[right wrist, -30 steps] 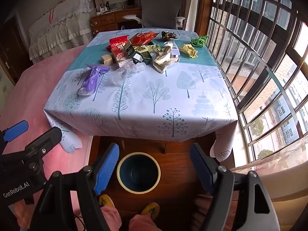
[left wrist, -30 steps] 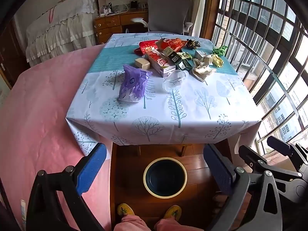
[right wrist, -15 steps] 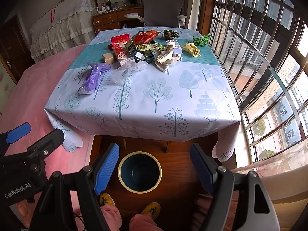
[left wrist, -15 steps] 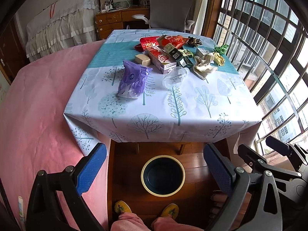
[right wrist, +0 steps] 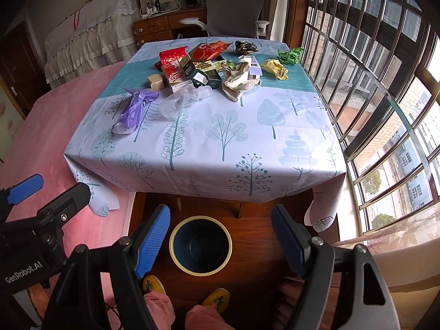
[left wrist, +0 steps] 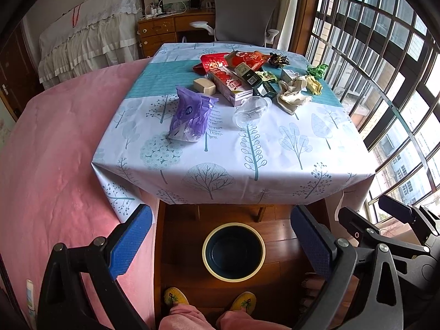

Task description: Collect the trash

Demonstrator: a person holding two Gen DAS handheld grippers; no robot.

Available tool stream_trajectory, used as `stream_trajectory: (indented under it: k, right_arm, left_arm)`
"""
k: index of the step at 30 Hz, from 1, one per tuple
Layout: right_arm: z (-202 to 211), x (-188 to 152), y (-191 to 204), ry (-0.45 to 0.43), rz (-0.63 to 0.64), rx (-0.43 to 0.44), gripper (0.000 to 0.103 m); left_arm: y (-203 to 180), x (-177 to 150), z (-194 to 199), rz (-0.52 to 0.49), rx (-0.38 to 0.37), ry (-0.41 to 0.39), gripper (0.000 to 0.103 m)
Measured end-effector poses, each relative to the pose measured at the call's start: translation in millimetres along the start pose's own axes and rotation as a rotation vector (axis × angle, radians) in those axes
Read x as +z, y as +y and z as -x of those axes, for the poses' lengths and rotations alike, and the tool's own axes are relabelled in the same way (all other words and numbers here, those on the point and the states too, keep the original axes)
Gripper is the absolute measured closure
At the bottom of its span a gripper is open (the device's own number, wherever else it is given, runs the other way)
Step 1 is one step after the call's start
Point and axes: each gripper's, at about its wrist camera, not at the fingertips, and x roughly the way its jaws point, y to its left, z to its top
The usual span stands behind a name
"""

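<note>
A pile of trash lies at the far half of the table (left wrist: 275,170): a purple plastic bag (left wrist: 191,115) (right wrist: 134,110), a clear plastic cup (left wrist: 251,110) (right wrist: 181,100), a red-and-white carton (left wrist: 229,84) (right wrist: 173,71), red wrappers (left wrist: 247,57), crumpled beige paper (left wrist: 293,93) (right wrist: 239,81) and yellow and green scraps (right wrist: 275,67). A dark round bin (left wrist: 233,250) (right wrist: 200,244) with a cream rim stands on the floor in front of the table. My left gripper (left wrist: 220,236) and my right gripper (right wrist: 220,236) are both open and empty, held above the bin, well short of the trash.
A pink bedspread (left wrist: 55,165) lies left of the table. A barred window (right wrist: 385,82) runs along the right. A grey office chair (left wrist: 242,13) and a wooden desk stand behind the table. The person's yellow slippers (left wrist: 176,297) are beside the bin.
Both grippers have risen or tilted slightly, so the table and bin sit a little lower and nearer in view. Both stay open and empty. Nothing on the table has moved.
</note>
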Motion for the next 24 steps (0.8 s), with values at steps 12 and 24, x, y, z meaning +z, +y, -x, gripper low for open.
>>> stream_trajectory:
  k: [12, 24]
  right_arm:
    - [-2.1, -1.5, 1.4, 0.002, 0.004, 0.001, 0.026]
    - [-8.3, -8.5, 5.4, 0.009, 0.007, 0.012, 0.026]
  left_arm:
    - [0.2, -2.5, -0.8, 0.007, 0.010, 0.002, 0.003]
    - [0.0, -8.0, -1.5, 0.019, 0.023, 0.017, 0.003]
